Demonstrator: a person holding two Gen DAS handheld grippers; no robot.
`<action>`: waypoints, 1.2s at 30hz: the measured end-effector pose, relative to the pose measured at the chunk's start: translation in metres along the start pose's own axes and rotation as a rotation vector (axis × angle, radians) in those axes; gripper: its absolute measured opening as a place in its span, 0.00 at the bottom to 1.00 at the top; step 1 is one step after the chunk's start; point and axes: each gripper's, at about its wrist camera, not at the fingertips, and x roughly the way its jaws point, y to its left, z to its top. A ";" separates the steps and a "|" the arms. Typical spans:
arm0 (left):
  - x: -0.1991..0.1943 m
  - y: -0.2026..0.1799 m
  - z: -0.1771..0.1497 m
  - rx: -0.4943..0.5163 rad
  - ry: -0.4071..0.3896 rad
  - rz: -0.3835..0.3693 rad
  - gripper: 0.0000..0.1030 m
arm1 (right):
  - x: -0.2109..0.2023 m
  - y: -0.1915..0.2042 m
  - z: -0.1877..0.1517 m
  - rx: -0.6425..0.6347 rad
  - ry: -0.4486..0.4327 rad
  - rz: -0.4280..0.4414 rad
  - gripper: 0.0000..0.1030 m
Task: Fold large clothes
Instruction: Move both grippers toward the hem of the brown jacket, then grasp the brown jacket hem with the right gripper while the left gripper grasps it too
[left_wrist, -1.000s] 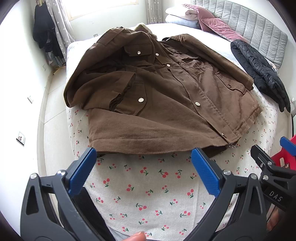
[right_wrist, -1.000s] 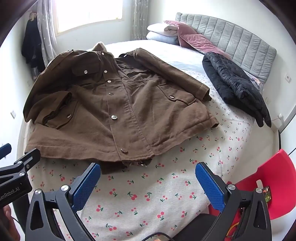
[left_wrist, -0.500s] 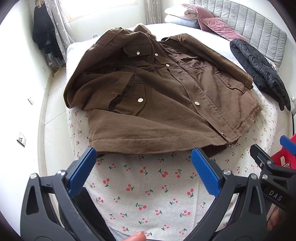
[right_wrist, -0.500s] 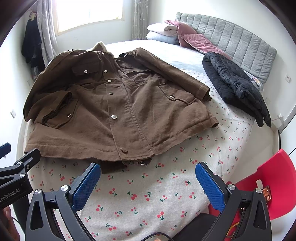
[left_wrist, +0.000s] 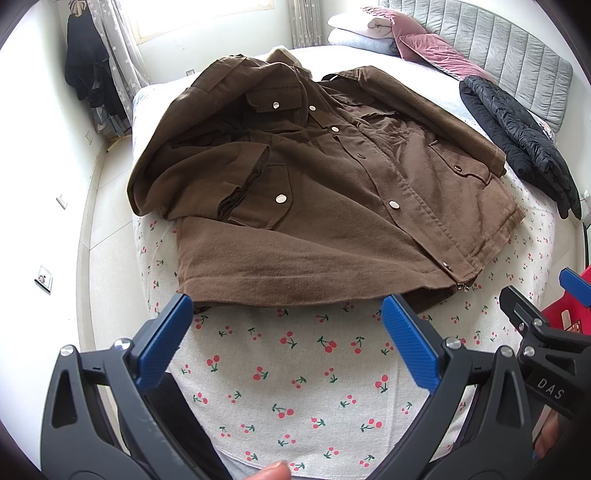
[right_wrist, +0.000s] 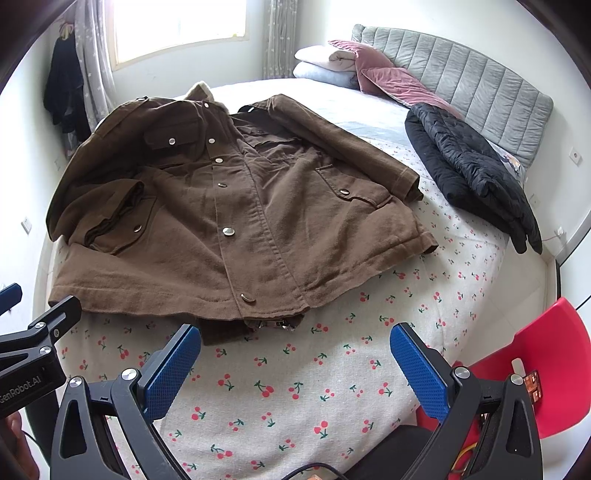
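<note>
A large brown jacket (left_wrist: 332, 192) lies front up on the cherry-print bedspread (left_wrist: 295, 369), buttoned, hem toward me. Its left sleeve (left_wrist: 199, 173) is folded across the chest; its right sleeve (right_wrist: 343, 144) lies stretched out along the side. The jacket also shows in the right wrist view (right_wrist: 236, 221). My left gripper (left_wrist: 291, 332) is open and empty, hovering just short of the hem. My right gripper (right_wrist: 295, 362) is open and empty, near the hem's zipper end (right_wrist: 273, 323).
A black puffer jacket (right_wrist: 476, 173) lies at the bed's right, by the grey headboard (right_wrist: 472, 81). Pillows and a pink blanket (right_wrist: 354, 62) are stacked at the far end. A red chair (right_wrist: 546, 362) stands at lower right. Floor (left_wrist: 107, 258) runs along the bed's left edge.
Both grippers have crept slightly closer to the jacket's hem; the jacket itself has not moved.
</note>
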 end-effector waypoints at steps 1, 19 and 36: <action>0.000 0.000 0.000 0.000 0.001 0.000 0.99 | 0.000 0.000 0.000 0.001 -0.004 0.001 1.00; 0.014 0.008 -0.001 -0.012 -0.003 -0.009 0.99 | 0.017 -0.011 0.007 0.035 -0.009 0.023 1.00; 0.039 0.074 0.017 -0.024 0.042 -0.150 0.99 | 0.083 -0.082 0.051 -0.008 -0.029 0.405 1.00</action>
